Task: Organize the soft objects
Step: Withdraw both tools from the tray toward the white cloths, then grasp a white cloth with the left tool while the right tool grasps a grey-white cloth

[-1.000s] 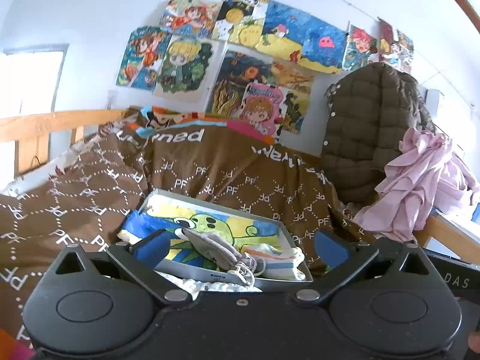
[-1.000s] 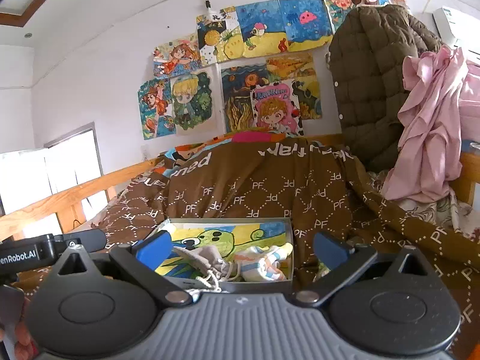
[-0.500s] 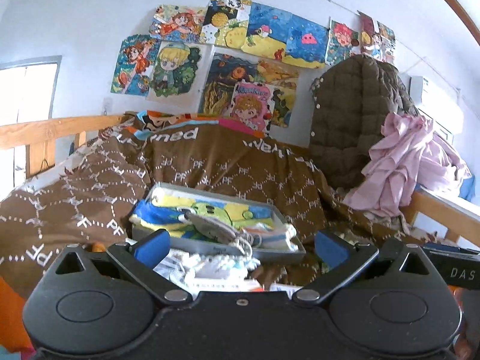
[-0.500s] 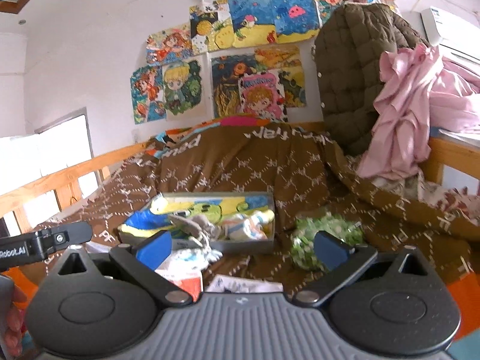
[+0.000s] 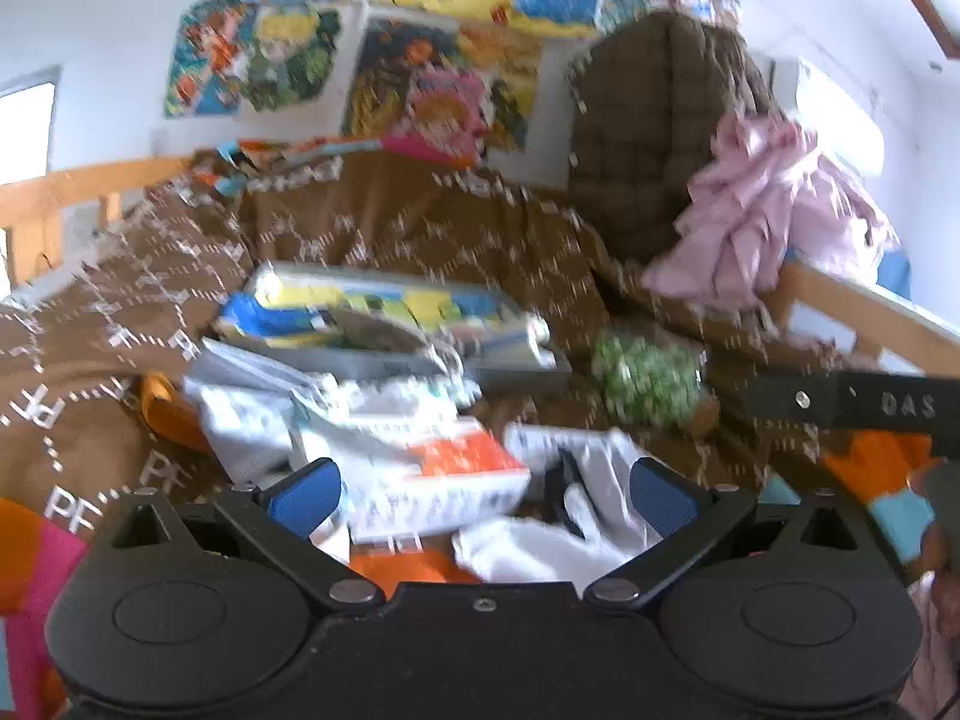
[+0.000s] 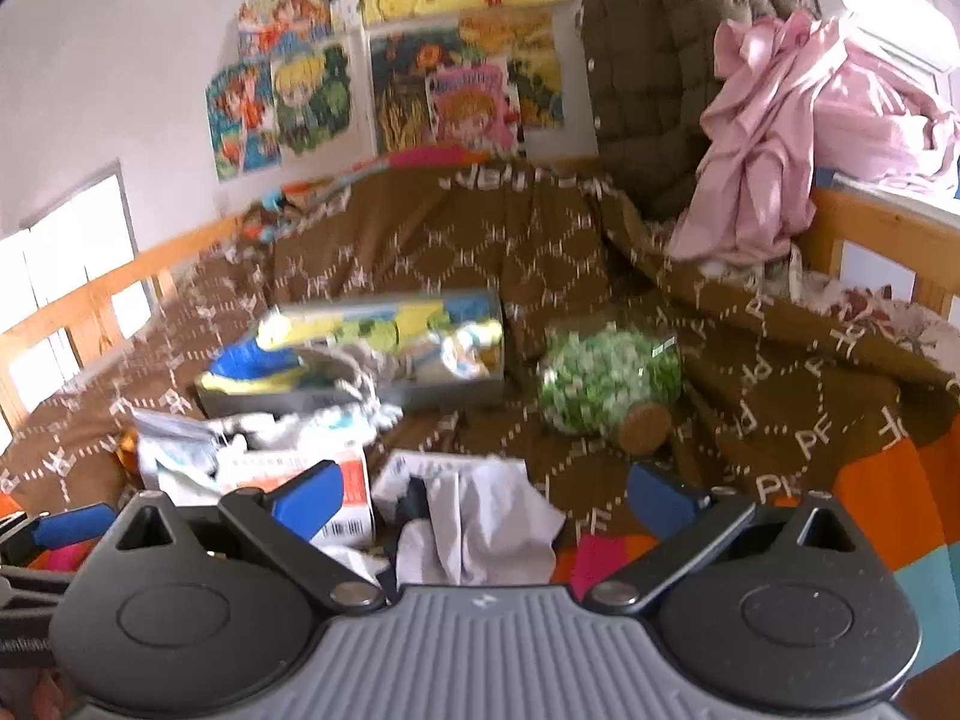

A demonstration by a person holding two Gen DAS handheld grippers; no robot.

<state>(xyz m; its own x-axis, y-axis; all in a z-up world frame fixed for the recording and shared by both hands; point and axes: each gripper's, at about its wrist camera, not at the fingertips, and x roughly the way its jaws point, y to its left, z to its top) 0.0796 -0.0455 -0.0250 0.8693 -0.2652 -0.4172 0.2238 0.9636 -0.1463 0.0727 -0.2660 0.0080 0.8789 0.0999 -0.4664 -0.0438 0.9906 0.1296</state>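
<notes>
Left wrist view is smeared with blur, but my left hand-held gripper [image 5: 483, 495] has its blue fingers spread wide and pinches nothing; between them lie an orange-and-white packet [image 5: 444, 480] and, toward 3 o'clock, a crumpled white cloth [image 5: 576, 516] on the bed's brown blanket [image 5: 420, 228]. At 12 o'clock from the packet sits a shallow grey box [image 5: 390, 336] with a cartoon print and what may be small socks inside. A round green-and-white bundle [image 5: 651, 375] rests at 3 o'clock of the box, just beside it. In the right wrist view my right hand-held gripper [image 6: 483, 495] is likewise spread and empty, the white cloth [image 6: 474, 522] lying between its fingers, the green bundle [image 6: 606, 381] at 1 o'clock, and the box [image 6: 360, 360] at 11 o'clock.
</notes>
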